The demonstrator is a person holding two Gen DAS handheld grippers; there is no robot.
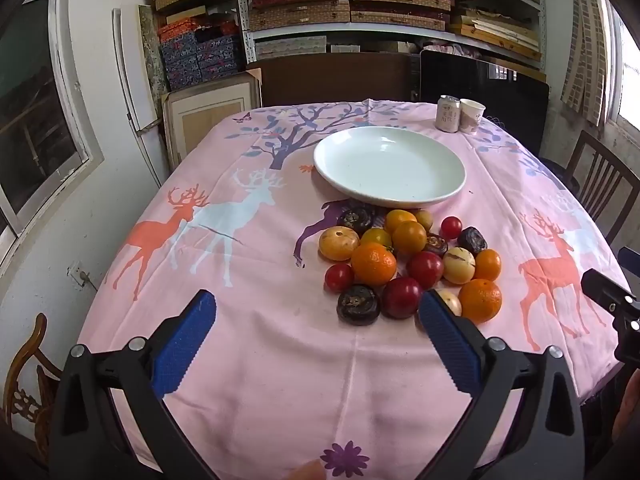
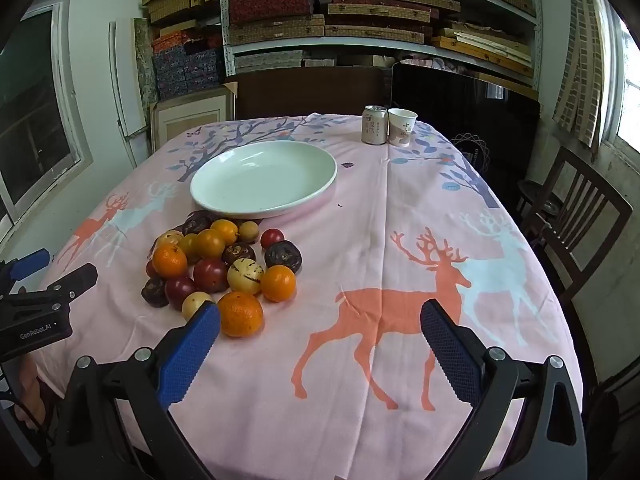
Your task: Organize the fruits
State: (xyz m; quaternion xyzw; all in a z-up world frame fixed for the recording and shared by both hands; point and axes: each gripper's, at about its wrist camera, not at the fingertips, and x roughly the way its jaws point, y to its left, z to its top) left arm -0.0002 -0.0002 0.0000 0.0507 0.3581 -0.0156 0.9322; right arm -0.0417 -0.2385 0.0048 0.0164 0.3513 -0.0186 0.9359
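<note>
Mixed fruit pile [image 1: 408, 260] beside empty plate [image 1: 390, 166].

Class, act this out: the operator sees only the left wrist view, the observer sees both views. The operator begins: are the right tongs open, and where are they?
Observer: The right tongs are open and empty, over the orange deer print, to the right of the fruit pile.
Operator: How near is the closest finger to the fruit?
Observer: The left finger overlaps the pale fruit and is next to the nearest orange. I cannot tell if it touches.
Operator: Is there anything on my own tool that I cannot see?
Observer: The left tongs have a GenRobot.AI label on the body.
</note>
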